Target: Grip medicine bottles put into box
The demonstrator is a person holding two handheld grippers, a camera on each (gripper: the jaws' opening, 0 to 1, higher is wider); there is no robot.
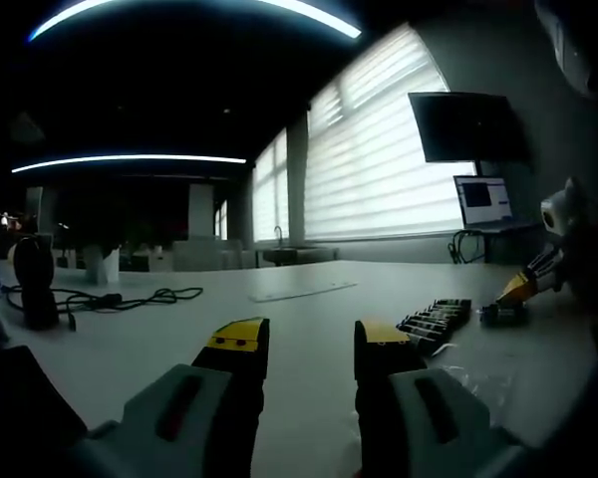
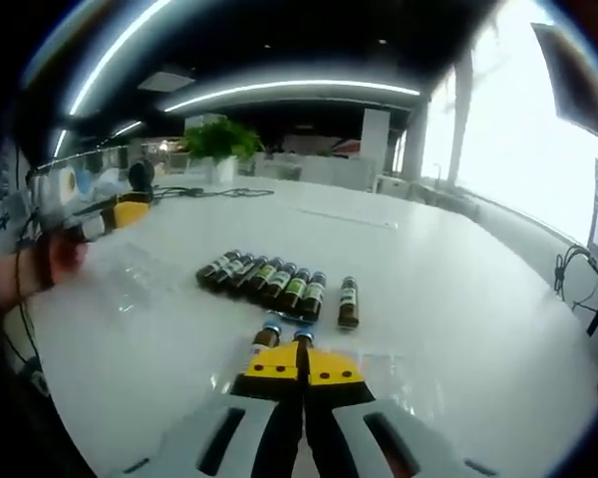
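A row of several dark medicine bottles (image 2: 264, 276) with green labels lies on the white table (image 2: 448, 299). One more bottle (image 2: 348, 302) lies apart at the row's right end. Two blue-capped bottles (image 2: 282, 336) lie just ahead of my right gripper (image 2: 301, 366), whose yellow-tipped jaws are shut together with nothing between them. My left gripper (image 1: 309, 344) stands open over bare table, well left of the bottle row (image 1: 437, 317). From the left gripper view, the right gripper (image 1: 521, 290) hovers beside a bottle (image 1: 503, 315). A hand holds the left gripper (image 2: 120, 214) at the far left.
Clear plastic (image 1: 468, 378) lies on the table near the bottles, and more clear plastic (image 2: 130, 279) sits left of the row. A black cable (image 1: 110, 297) and a dark stand (image 1: 35, 284) are at the far left. A laptop (image 1: 483, 202) sits beyond the table edge.
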